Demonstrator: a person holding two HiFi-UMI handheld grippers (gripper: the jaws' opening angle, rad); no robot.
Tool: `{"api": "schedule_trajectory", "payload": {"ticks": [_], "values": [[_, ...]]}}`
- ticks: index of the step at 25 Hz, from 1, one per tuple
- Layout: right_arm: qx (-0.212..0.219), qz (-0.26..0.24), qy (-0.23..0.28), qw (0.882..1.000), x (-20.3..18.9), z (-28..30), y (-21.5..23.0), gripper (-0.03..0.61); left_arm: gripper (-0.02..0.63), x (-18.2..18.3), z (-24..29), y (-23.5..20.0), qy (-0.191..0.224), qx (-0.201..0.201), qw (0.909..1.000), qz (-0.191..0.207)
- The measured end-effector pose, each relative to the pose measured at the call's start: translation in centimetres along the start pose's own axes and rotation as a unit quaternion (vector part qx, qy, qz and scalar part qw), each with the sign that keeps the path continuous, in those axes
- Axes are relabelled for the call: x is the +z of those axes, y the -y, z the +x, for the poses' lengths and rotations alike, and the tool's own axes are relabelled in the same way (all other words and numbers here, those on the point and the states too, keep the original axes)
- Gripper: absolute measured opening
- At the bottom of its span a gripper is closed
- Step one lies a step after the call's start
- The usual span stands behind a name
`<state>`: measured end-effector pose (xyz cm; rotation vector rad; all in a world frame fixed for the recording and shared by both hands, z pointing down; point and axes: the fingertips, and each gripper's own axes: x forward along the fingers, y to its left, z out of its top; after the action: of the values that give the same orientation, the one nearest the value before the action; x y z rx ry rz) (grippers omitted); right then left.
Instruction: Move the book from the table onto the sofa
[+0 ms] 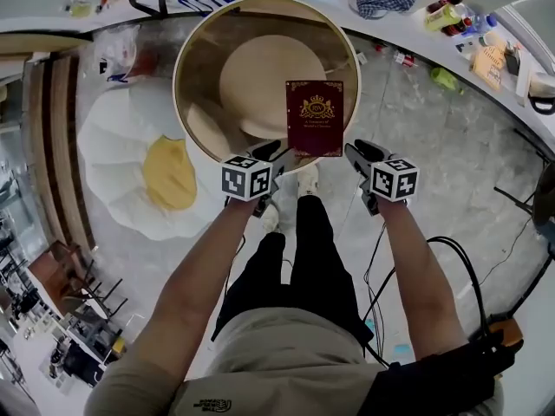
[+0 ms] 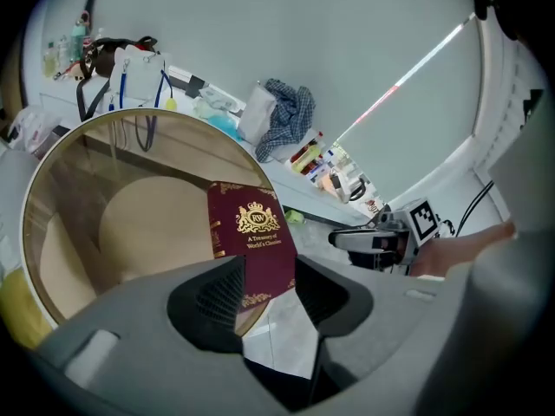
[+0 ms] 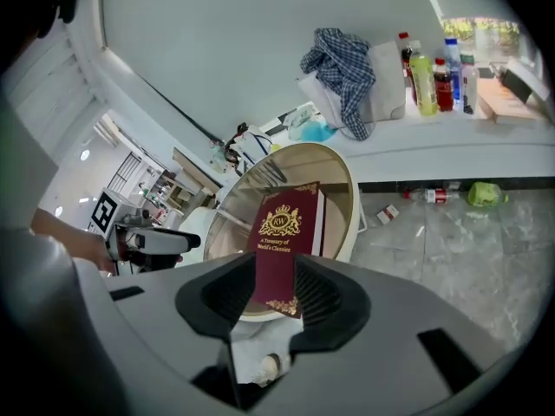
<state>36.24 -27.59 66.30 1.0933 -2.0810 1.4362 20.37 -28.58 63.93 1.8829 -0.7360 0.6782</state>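
Head view is showing a maroon book lying flat, cover up, at the near right edge of the round worktop. The person is holding both tongs towards it from the near side. The left tongs are sitting just beside the book's near left corner and the right tongs just beside its near right corner; whether either is touching it I cannot tell. Left gripper view is showing those jaws standing apart, with the book's lower part appearing in the gap beyond them and no pad pressing on it. Right gripper view is showing the same for the right tongs. A white and yellow egg-shaped cushion is lying on the floor by the worktop's left edge.
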Motion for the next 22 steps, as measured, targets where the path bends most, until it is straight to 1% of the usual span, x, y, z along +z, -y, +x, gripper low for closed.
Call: {"api": "schedule_trajectory", "payload": {"ticks": [6, 11, 14, 17, 20, 22], "values": [[0.012, 0.026, -0.028, 0.999, -0.9, 5.0, 3.4, 0.146, 0.176, -0.5, 5.2, -4.4, -0.032, 0.024, 0.9988, -0.029], [0.026, 0.044, -0.04, 0.998, -1.7, 7.6, 4.3, 0.157, 0.191, -1.7, 7.8, -7.2, -0.052, 0.036, 0.9965, -0.054], [0.035, 0.041, -0.04, 0.998, -1.7, 8.6, 4.3, 0.158, 0.192, -2.0, 9.1, -7.7, -0.054, 0.018, 0.9956, -0.075], [0.032, 0.042, -0.036, 0.998, -1.8, 9.1, 4.3, 0.156, 0.192, -2.2, 9.8, -7.5, -0.052, -0.009, 0.9942, -0.094], [0.026, 0.049, -0.032, 0.998, -1.8, 8.9, 4.4, 0.147, 0.181, -2.3, 9.8, -7.2, -0.054, -0.022, 0.9929, -0.103], [0.018, 0.048, -0.03, 0.998, -1.7, 8.8, 4.3, 0.133, 0.173, -2.2, 9.7, -7.2, -0.054, -0.025, 0.9929, -0.103]]}}
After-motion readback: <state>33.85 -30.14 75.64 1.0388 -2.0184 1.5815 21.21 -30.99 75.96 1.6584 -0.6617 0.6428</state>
